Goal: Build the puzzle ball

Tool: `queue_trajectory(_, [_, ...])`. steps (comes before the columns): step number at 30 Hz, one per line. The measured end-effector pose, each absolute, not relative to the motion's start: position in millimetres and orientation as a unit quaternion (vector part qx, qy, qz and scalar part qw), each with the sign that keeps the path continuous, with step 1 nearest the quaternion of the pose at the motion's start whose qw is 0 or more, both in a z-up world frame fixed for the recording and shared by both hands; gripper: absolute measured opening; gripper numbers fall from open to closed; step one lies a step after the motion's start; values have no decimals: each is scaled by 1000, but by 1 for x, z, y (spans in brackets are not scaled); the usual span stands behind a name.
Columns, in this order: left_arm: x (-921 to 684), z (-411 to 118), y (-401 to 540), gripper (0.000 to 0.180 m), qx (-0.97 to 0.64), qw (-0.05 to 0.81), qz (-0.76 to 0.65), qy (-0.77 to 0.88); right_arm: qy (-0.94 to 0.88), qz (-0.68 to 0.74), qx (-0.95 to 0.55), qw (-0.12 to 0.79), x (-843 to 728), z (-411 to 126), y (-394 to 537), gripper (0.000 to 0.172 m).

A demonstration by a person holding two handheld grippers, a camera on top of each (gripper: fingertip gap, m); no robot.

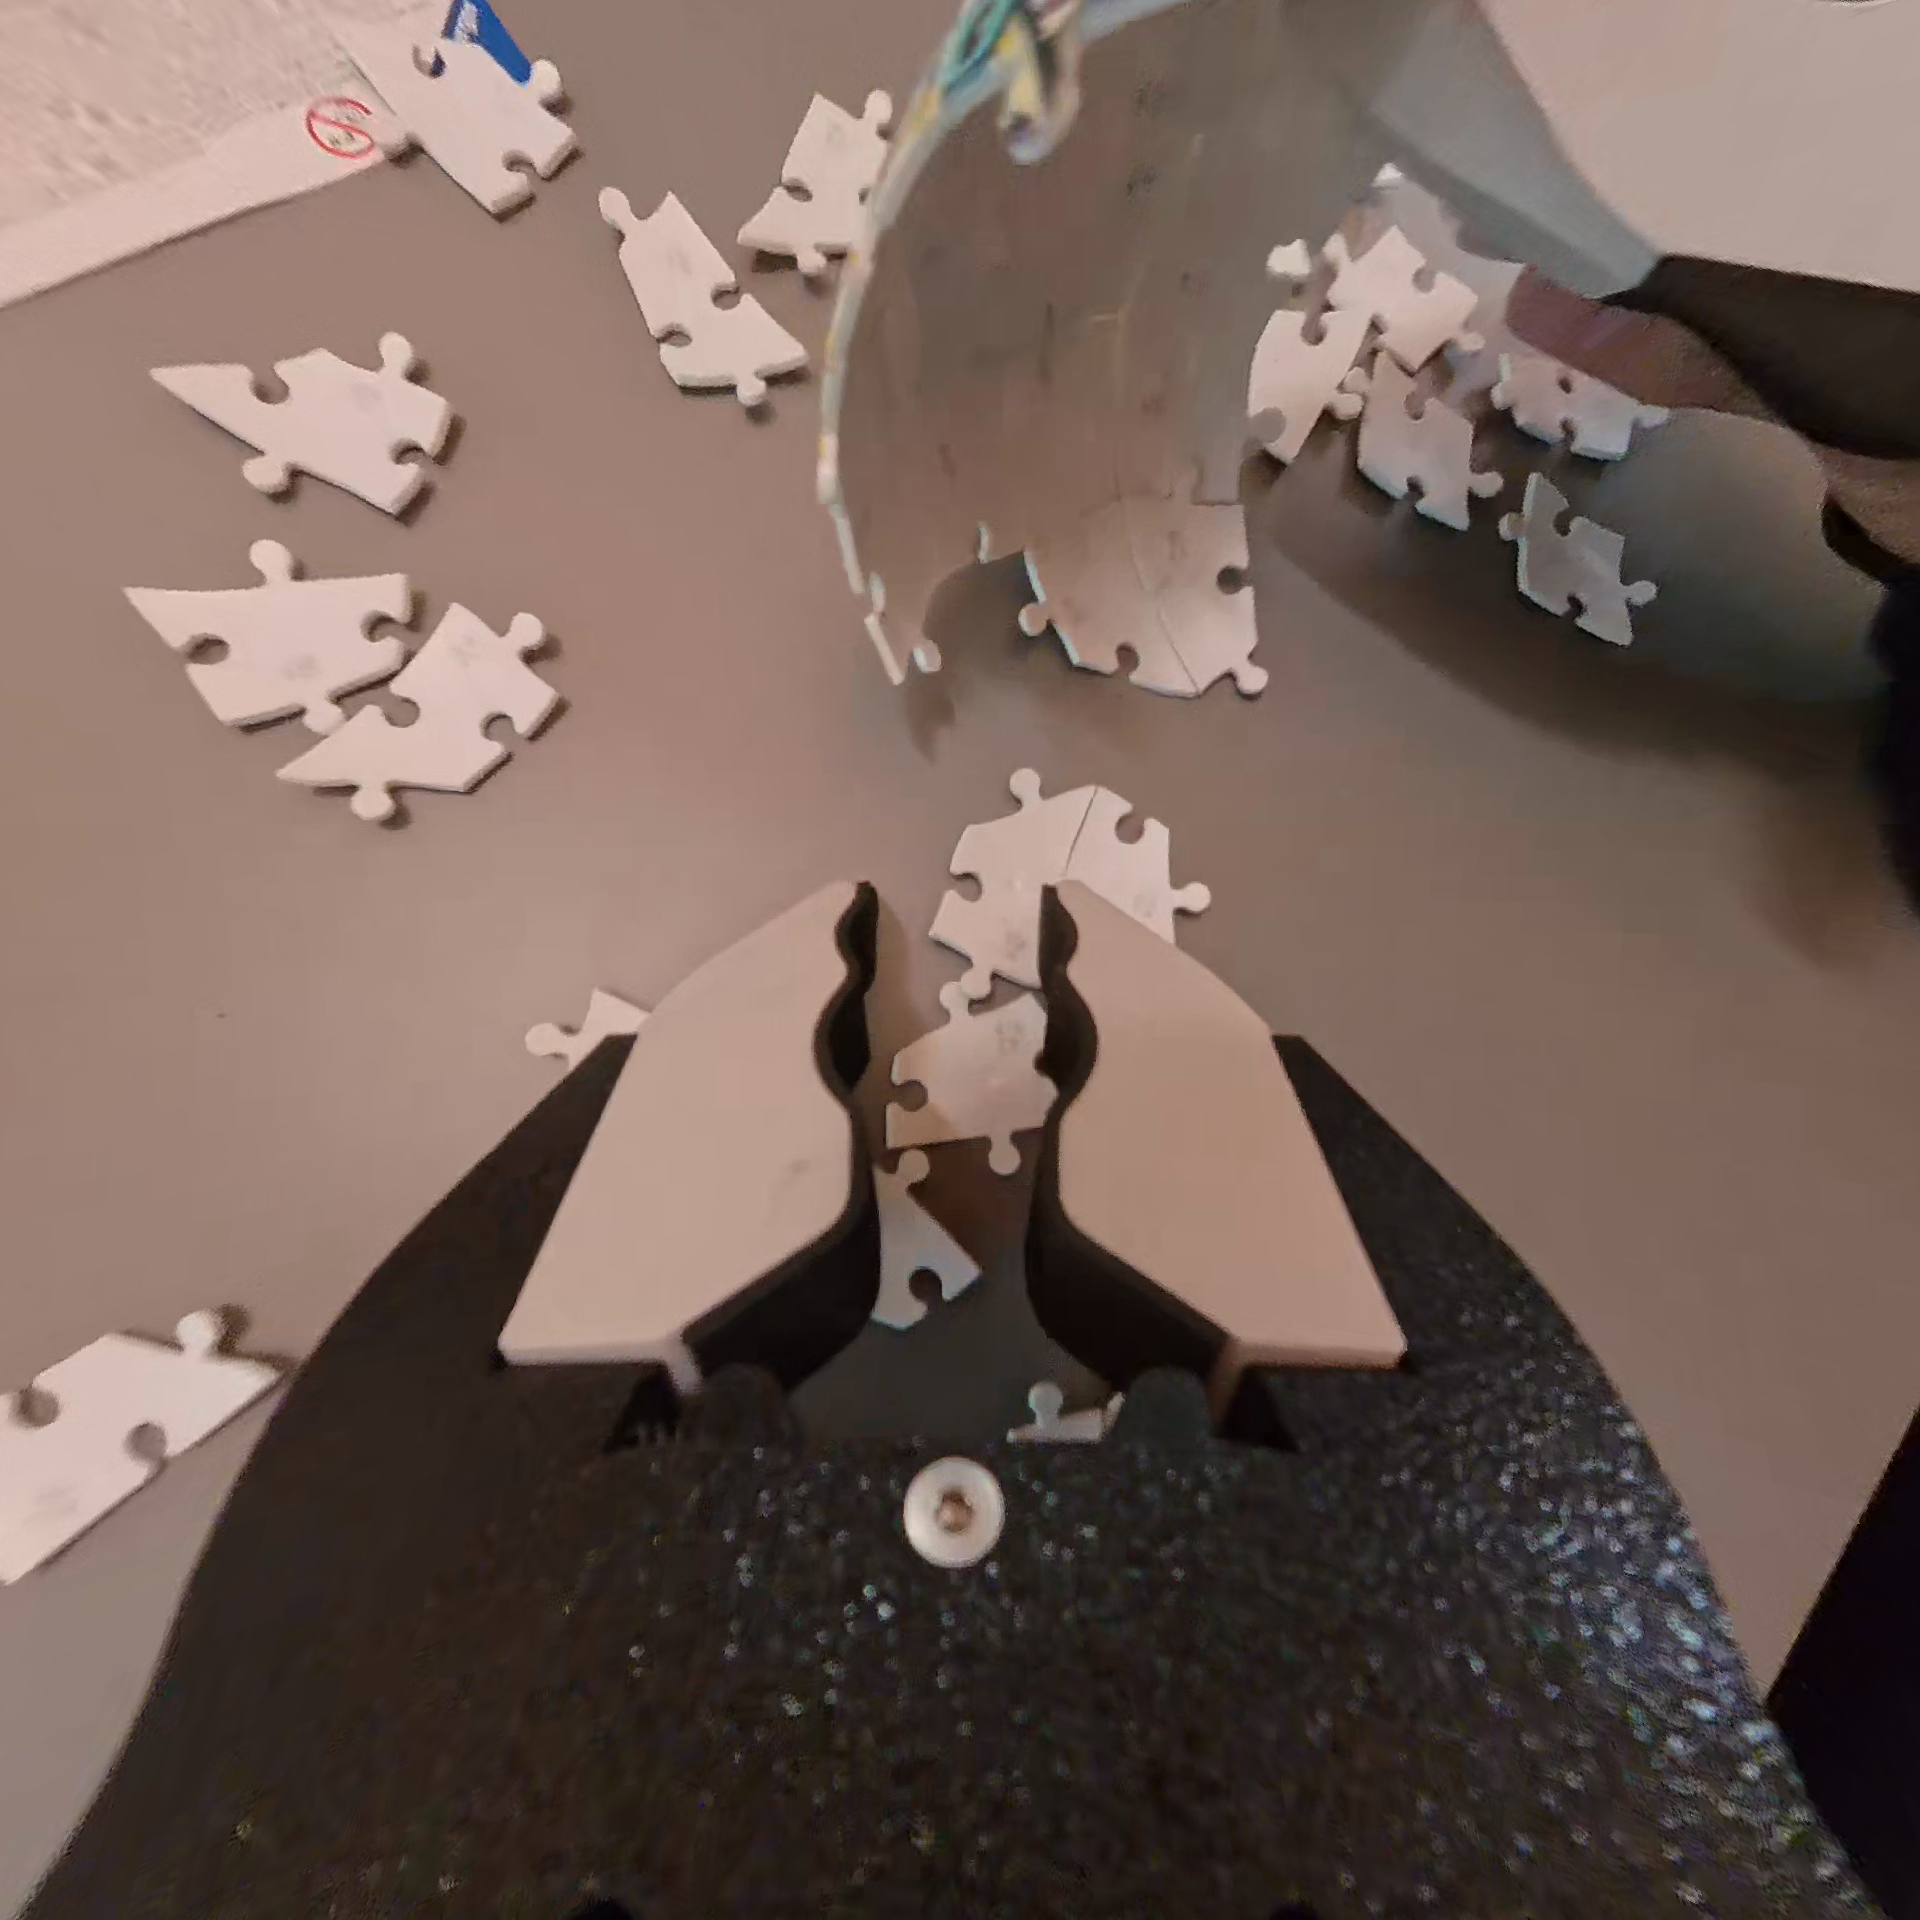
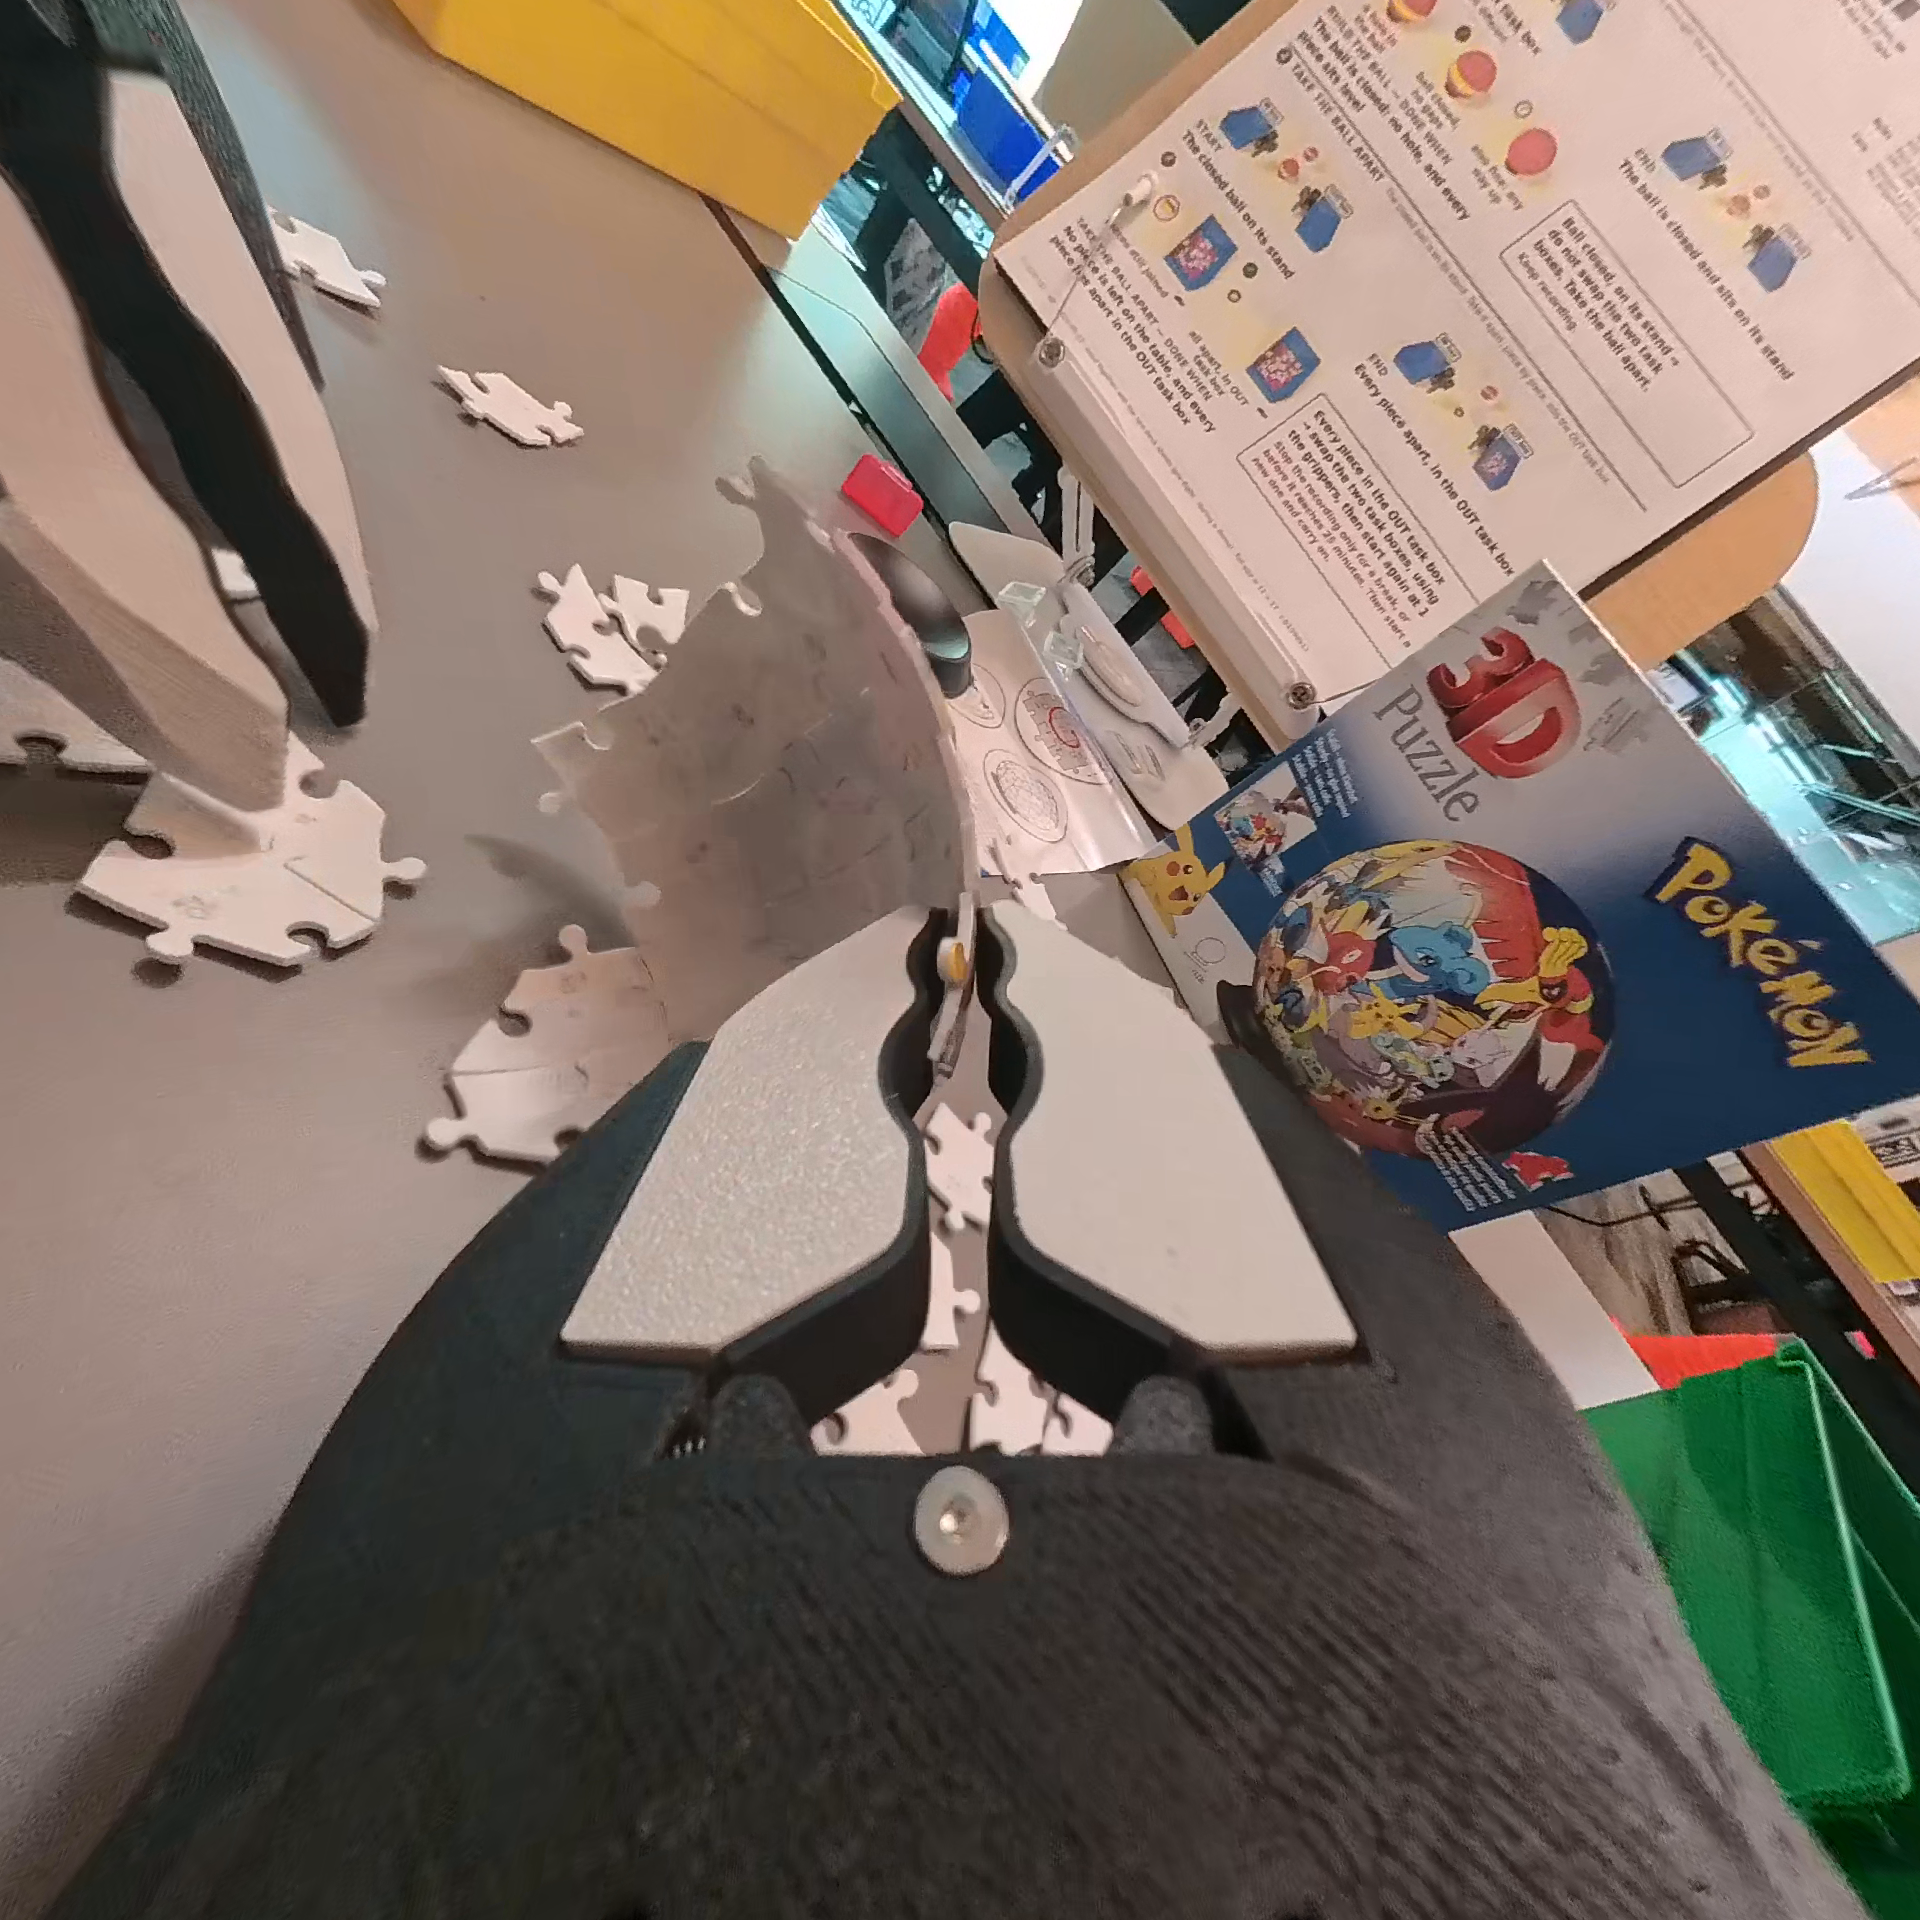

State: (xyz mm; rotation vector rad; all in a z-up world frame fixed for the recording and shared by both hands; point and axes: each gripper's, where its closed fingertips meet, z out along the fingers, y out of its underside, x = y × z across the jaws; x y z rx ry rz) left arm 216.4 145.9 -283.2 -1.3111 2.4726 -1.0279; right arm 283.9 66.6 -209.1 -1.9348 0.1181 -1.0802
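My left gripper [image 1: 956, 914] is open and holds nothing. It hovers low over white puzzle pieces lying face down on the grey table [image 1: 623, 831]: a joined pair [image 1: 1039, 862] at its tips and a single piece [image 1: 977, 1070] below the gap. My right gripper [image 2: 966, 925] is shut on the rim of a curved shell of joined puzzle pieces [image 2: 790, 748] and holds it upright over the table. The shell also shows in the left wrist view [image 1: 1039, 343]. In the right wrist view the left gripper's fingers [image 2: 208, 623] stand on the joined pair [image 2: 249, 883].
Loose white pieces are scattered around, at the left [image 1: 312, 416] and in a heap behind the shell [image 1: 1403, 395]. A blue puzzle box [image 2: 1558, 935], an instruction sheet on a board [image 2: 1455, 260], yellow bins [image 2: 675, 83], a small red block [image 2: 881, 494] and a green crate [image 2: 1766, 1558] are nearby. About 12 centimetres separates my left fingertips from my right. Between my left fingertips and the small red block [image 2: 881, 494] there is roughly 30 centimetres.
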Motion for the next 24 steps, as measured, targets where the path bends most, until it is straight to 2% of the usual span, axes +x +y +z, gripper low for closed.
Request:
queue_trajectory(6, [215, -288, 142, 11, -430, 91, -331, 835, 38, -456, -776, 435, 283, -207, 66, 5])
queue_trajectory(14, [227, -278, 149, 1, -443, 128, -347, 817, 38, -456, -776, 434, 283, -207, 67, 5])
queue_trajectory(16, [234, -277, 154, 4, -445, 153, -346, 812, 38, -456, -776, 434, 283, -208, 67, 5])
queue_trajectory(19, [233, -276, 158, 36, -448, 172, -338, 809, 38, -457, -777, 432, 284, -208, 67, 5])
queue_trajectory(24, [211, -274, 150, 43, -459, 141, -317, 818, 38, -457, -777, 431, 284, -209, 67, 5])
